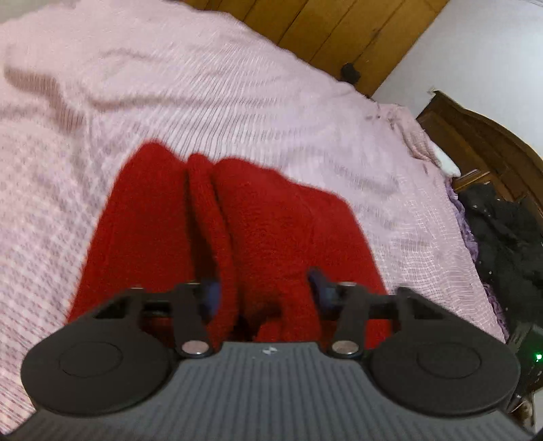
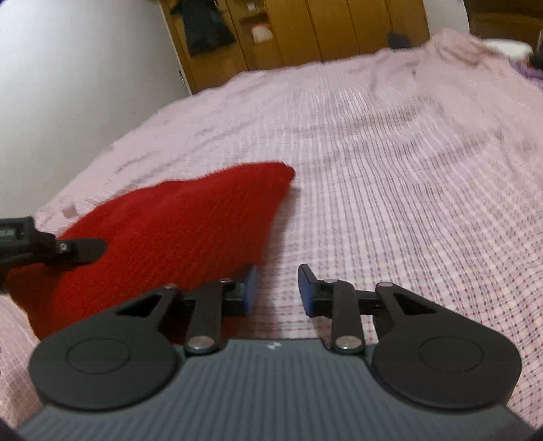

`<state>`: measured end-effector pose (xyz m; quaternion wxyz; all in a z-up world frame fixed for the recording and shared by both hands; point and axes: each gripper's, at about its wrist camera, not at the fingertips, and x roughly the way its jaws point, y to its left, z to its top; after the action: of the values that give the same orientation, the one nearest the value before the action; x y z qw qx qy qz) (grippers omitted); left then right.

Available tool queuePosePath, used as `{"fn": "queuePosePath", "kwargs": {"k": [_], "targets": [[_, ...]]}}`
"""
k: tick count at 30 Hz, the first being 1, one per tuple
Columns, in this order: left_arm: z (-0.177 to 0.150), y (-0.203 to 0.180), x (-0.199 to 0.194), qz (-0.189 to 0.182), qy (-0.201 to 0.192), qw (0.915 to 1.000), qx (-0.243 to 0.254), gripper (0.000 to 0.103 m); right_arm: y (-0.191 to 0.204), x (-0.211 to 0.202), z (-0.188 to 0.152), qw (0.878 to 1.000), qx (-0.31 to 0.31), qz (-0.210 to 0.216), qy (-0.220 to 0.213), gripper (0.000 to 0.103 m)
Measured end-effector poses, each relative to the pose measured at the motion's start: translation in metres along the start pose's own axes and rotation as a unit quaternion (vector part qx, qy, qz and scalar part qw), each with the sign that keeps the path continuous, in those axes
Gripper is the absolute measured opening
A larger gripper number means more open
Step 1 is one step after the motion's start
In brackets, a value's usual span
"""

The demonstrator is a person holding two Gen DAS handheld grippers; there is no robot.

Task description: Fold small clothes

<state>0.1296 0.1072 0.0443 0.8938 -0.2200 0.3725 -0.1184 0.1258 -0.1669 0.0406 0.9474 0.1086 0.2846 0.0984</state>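
Looks like the grab step: left hand-held gripper (image 1: 264,291) half-shut around bunched red knit garment (image 1: 237,230) on the bed (image 1: 237,95), right hand-held gripper (image 2: 276,288) narrowly open, empty beside its edge, needing to shift left and pinch.

Pink bedspread (image 1: 237,112) covers the whole bed, kinda rumpled at the far end. Past its far edge there's a wooden wardrobe (image 2: 339,30) with a dark coat (image 2: 203,27) hanging on it. Dark wood headboard (image 1: 482,135) and black clothes (image 1: 502,237) sit beside the bedspread's edge.
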Motion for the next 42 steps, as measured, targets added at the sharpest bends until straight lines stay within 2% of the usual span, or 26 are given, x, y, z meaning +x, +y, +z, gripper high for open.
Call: {"fn": "queuePosePath", "kwargs": {"k": [1,3,8,10,13,14,16,19,22,29,30,32,33,34,42], "targets": [[0.003,0.0,-0.006,-0.011,-0.004,0.9999,-0.002,0.041,0.005,-0.003,0.001,1.0,-0.009,0.007,-0.007,0.021],[0.01,-0.001,-0.02,-0.028,-0.014,0.9995,-0.001,0.039,0.016,-0.01,0.006,0.999,-0.034,0.021,-0.019,0.016],[0.025,0.006,-0.06,-0.017,-0.049,0.9985,0.017,0.038,0.066,-0.017,0.012,0.991,-0.114,0.056,-0.039,0.015],[0.028,0.02,-0.06,0.002,-0.037,0.9992,0.014,0.039,0.084,-0.012,0.01,0.988,-0.141,0.054,-0.034,0.015],[0.019,0.049,-0.037,0.052,0.023,0.9984,-0.002,0.04,0.1,-0.005,0.001,0.983,-0.174,0.044,-0.027,0.015],[0.013,0.06,-0.029,0.052,0.033,0.998,-0.015,0.043,0.101,-0.004,0.002,0.983,-0.176,0.045,-0.025,0.015],[0.008,0.076,-0.029,0.03,0.026,0.9985,-0.038,0.046,0.1,-0.005,0.004,0.982,-0.182,0.044,-0.024,0.015],[0.008,0.081,-0.03,0.023,0.025,0.9983,-0.048,0.052,0.092,-0.013,0.016,0.985,-0.163,0.05,-0.012,0.015],[0.008,0.071,-0.034,0.039,0.02,0.9987,-0.026,0.054,0.088,-0.023,0.019,0.99,-0.126,0.068,-0.007,0.015],[0.002,0.052,-0.055,0.095,0.005,0.9953,0.015,0.066,0.081,-0.034,0.012,0.993,-0.049,0.111,0.007,0.015],[0.002,0.053,-0.056,0.102,0.002,0.9946,0.02,0.067,0.081,-0.035,0.01,0.993,-0.041,0.113,0.006,0.017],[0.0,0.05,-0.06,0.111,0.001,0.9934,0.03,0.068,0.081,-0.037,0.007,0.993,-0.029,0.118,0.005,0.033],[-0.001,0.049,-0.061,0.113,0.0,0.993,0.033,0.069,0.081,-0.038,0.006,0.992,-0.026,0.122,0.003,0.044],[-0.003,0.048,-0.063,0.115,-0.001,0.9927,0.037,0.069,0.083,-0.039,0.004,0.992,-0.028,0.123,0.001,0.048],[-0.005,0.049,-0.065,0.12,-0.001,0.9916,0.048,0.069,0.095,-0.04,-0.004,0.992,-0.048,0.113,-0.002,0.05]]}}
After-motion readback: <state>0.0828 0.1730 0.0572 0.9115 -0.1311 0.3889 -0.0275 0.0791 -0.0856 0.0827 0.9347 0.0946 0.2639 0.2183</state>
